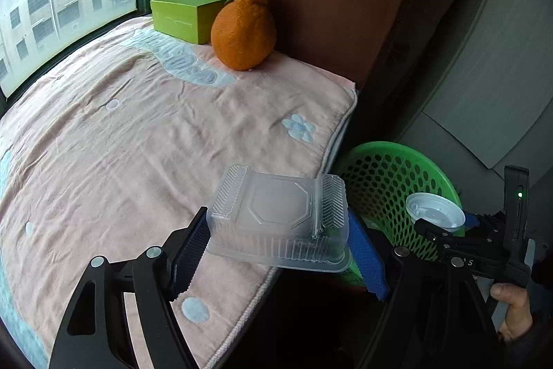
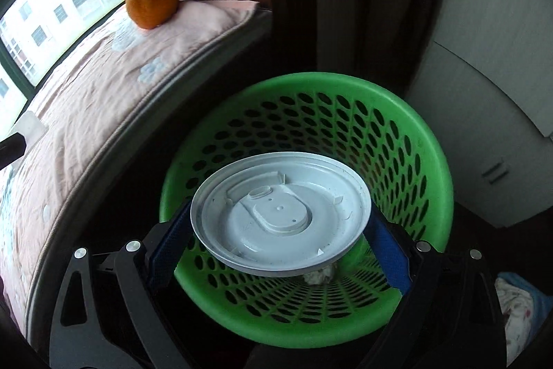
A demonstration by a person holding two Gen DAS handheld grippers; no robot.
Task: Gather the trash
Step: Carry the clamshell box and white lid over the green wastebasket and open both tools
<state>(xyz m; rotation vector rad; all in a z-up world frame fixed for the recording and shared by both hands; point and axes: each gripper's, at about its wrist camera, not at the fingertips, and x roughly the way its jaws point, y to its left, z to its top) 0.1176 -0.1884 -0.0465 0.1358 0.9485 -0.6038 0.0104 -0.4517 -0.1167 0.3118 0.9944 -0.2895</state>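
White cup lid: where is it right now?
In the right wrist view the white cup lid sits clamped in the right claw, directly above the open green basket beside the bed.

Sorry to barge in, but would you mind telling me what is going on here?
A person is clearing trash with two hand-held tongs. The left tongs grip a clear plastic food container at the edge of the pink blanket. The right tongs hold a round white plastic lid over the green perforated basket.
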